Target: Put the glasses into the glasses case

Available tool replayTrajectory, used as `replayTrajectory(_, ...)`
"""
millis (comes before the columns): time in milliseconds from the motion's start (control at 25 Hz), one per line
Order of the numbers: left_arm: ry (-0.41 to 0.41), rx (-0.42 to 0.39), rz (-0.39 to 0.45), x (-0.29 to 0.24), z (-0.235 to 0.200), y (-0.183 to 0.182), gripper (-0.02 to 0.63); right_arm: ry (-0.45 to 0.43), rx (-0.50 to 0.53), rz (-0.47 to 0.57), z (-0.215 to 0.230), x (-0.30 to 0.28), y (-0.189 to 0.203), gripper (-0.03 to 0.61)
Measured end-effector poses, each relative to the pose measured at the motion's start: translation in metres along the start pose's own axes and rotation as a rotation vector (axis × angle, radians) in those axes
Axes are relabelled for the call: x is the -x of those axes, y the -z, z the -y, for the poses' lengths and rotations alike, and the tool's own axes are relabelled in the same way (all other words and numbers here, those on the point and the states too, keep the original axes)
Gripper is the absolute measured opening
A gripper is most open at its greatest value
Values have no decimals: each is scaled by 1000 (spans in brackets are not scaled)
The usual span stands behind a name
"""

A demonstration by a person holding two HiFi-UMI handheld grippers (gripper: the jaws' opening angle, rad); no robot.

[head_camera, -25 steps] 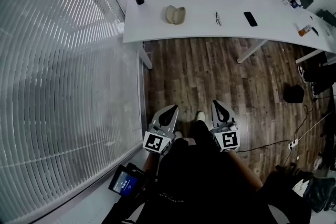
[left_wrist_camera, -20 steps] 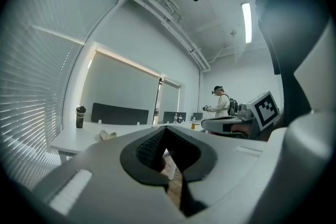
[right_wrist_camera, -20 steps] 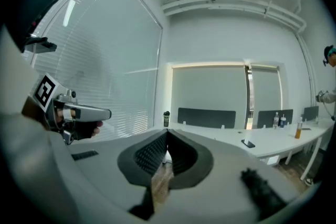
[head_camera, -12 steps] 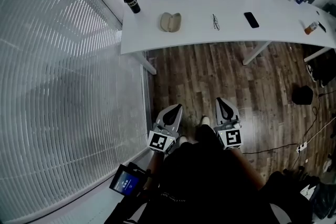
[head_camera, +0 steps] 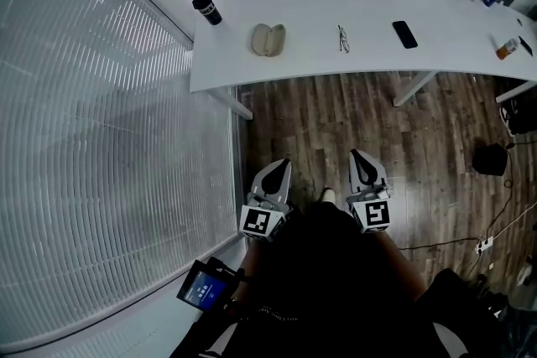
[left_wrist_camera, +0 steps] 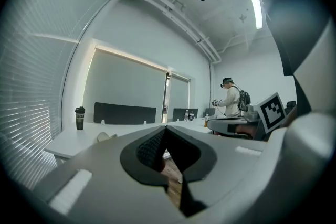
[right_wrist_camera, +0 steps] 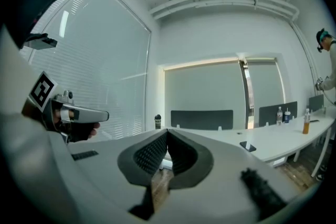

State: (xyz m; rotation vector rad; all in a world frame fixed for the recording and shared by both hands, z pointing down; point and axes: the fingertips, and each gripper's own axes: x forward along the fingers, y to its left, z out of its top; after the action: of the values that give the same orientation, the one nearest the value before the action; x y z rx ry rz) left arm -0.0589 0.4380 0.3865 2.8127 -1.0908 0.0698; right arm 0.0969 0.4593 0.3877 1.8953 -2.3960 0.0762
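On the white table (head_camera: 319,54) across the room, a tan glasses case (head_camera: 268,39) lies open at the left. The folded glasses (head_camera: 342,38) lie to its right. My left gripper (head_camera: 278,164) and right gripper (head_camera: 359,155) are held level over the wooden floor, well short of the table, pointing toward it. Both are shut with their tips touching and nothing held between them. The left gripper view shows the case (left_wrist_camera: 104,137) low on the tabletop, and my right gripper's marker cube (left_wrist_camera: 274,111) shows at its right.
A black tumbler (head_camera: 205,9) stands at the table's left corner and a black phone (head_camera: 404,33) lies right of the glasses. An orange bottle (head_camera: 507,49) sits further right. Blinds (head_camera: 101,138) line the left wall. Another person (left_wrist_camera: 230,102) stands far off. Cables (head_camera: 478,246) lie on the floor.
The table and its objects have drawn nearer in the head view as both grippers moved forward together. Their jaws stayed shut.
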Motion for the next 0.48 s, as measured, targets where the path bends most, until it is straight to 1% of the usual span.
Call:
replayTrajectory(160,-1,-27,-29,-10,0,8,8,15,-6,-7,21,-5,4,7)
replayTrajectory(240,-11,-24,-22,-16,-5,3,8,25,-4,-11,28,-9,4,8)
replayTrajectory(320,-18,-4,-10,-26,-14,2,8,32,-6,-18,35,-17,5,8)
replayTrajectory(400,-14,17,-14,-35,-23,2,8,41,-16,-20,37,-27,5,8)
replayTrajectory(480,-2,16,-17,-41,-29,1,8,39,-19,-15,33,-33,3,8)
